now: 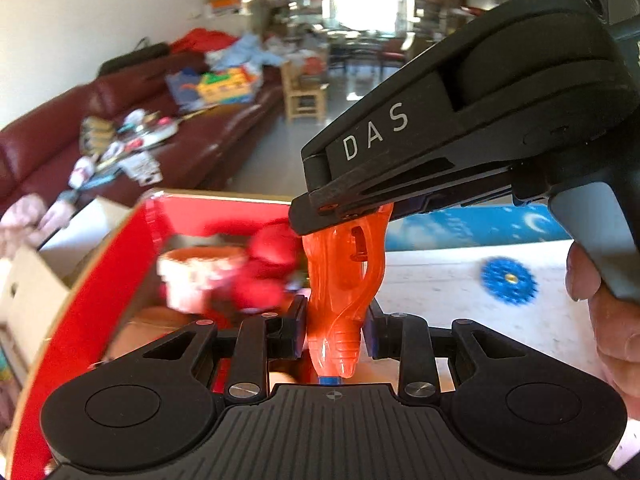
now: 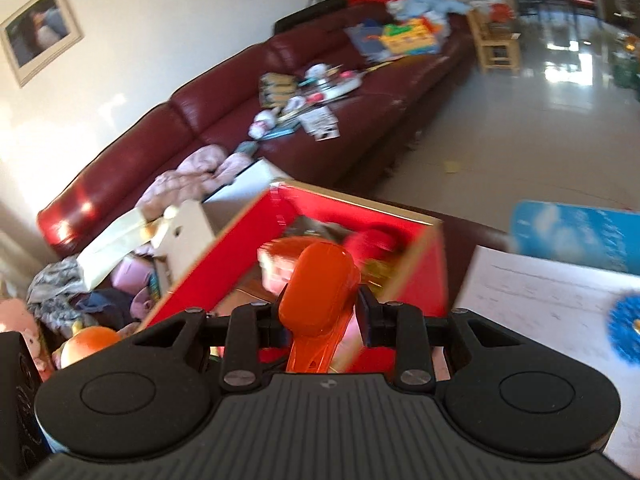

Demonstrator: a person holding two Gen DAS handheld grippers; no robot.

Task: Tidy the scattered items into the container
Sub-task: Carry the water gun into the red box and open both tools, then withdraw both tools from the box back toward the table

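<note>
An orange plastic toy water gun (image 1: 344, 280) is held by both grippers above the open red box (image 1: 100, 280). My left gripper (image 1: 335, 330) is shut on its lower end. My right gripper (image 2: 320, 318) is shut on its other end (image 2: 320, 292); that gripper's black body also shows in the left wrist view (image 1: 460, 140), reaching in from the upper right. The red box (image 2: 240, 256) holds a red plush toy (image 1: 272, 264) and a white and orange toy (image 1: 196, 276). A blue gear-shaped disc (image 1: 509, 279) lies on the white table, also at the right wrist view's right edge (image 2: 626, 328).
A blue board (image 2: 576, 236) lies on the table (image 2: 540, 300) behind the disc. A cardboard box (image 2: 188, 232) stands left of the red box, with clothes and toys piled beside it. A dark red sofa (image 2: 224, 116) strewn with items runs behind.
</note>
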